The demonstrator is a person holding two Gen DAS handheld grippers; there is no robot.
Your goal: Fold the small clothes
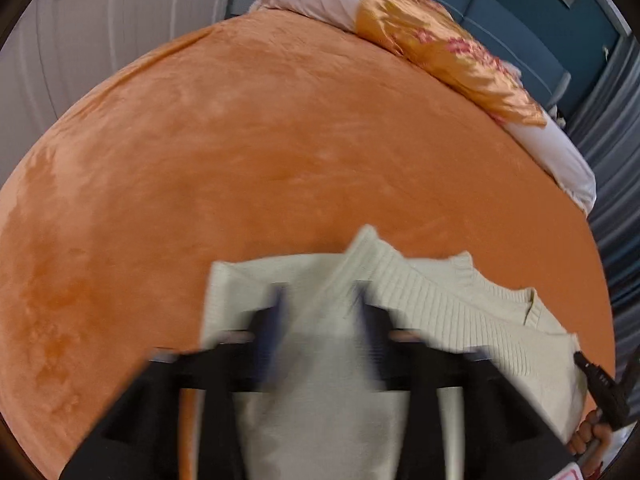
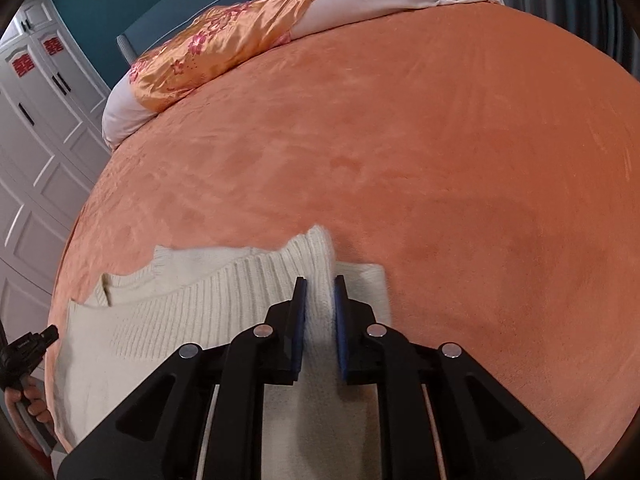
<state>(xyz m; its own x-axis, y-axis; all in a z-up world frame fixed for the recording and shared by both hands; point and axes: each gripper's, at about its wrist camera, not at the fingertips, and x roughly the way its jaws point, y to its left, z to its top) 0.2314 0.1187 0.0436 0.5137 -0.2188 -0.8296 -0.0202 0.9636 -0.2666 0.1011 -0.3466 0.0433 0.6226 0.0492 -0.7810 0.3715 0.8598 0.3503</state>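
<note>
A cream ribbed knit sweater (image 1: 432, 300) lies on the orange bedspread (image 1: 280, 140), its neckline toward the right in the left wrist view. My left gripper (image 1: 320, 296) is blurred, its jaws apart over the sweater's left part. In the right wrist view the sweater (image 2: 180, 312) lies to the left with a raised fold. My right gripper (image 2: 320, 284) has its jaws close together on that fold of sweater. The other gripper shows at the edge of each view (image 1: 600, 384) (image 2: 28, 348).
A pink duvet with an orange floral satin cover (image 1: 440, 48) lies along the head of the bed (image 2: 224, 44). White wardrobe doors (image 2: 36, 128) stand at the left, a teal headboard (image 1: 520, 12) and grey curtains (image 1: 616, 152) behind.
</note>
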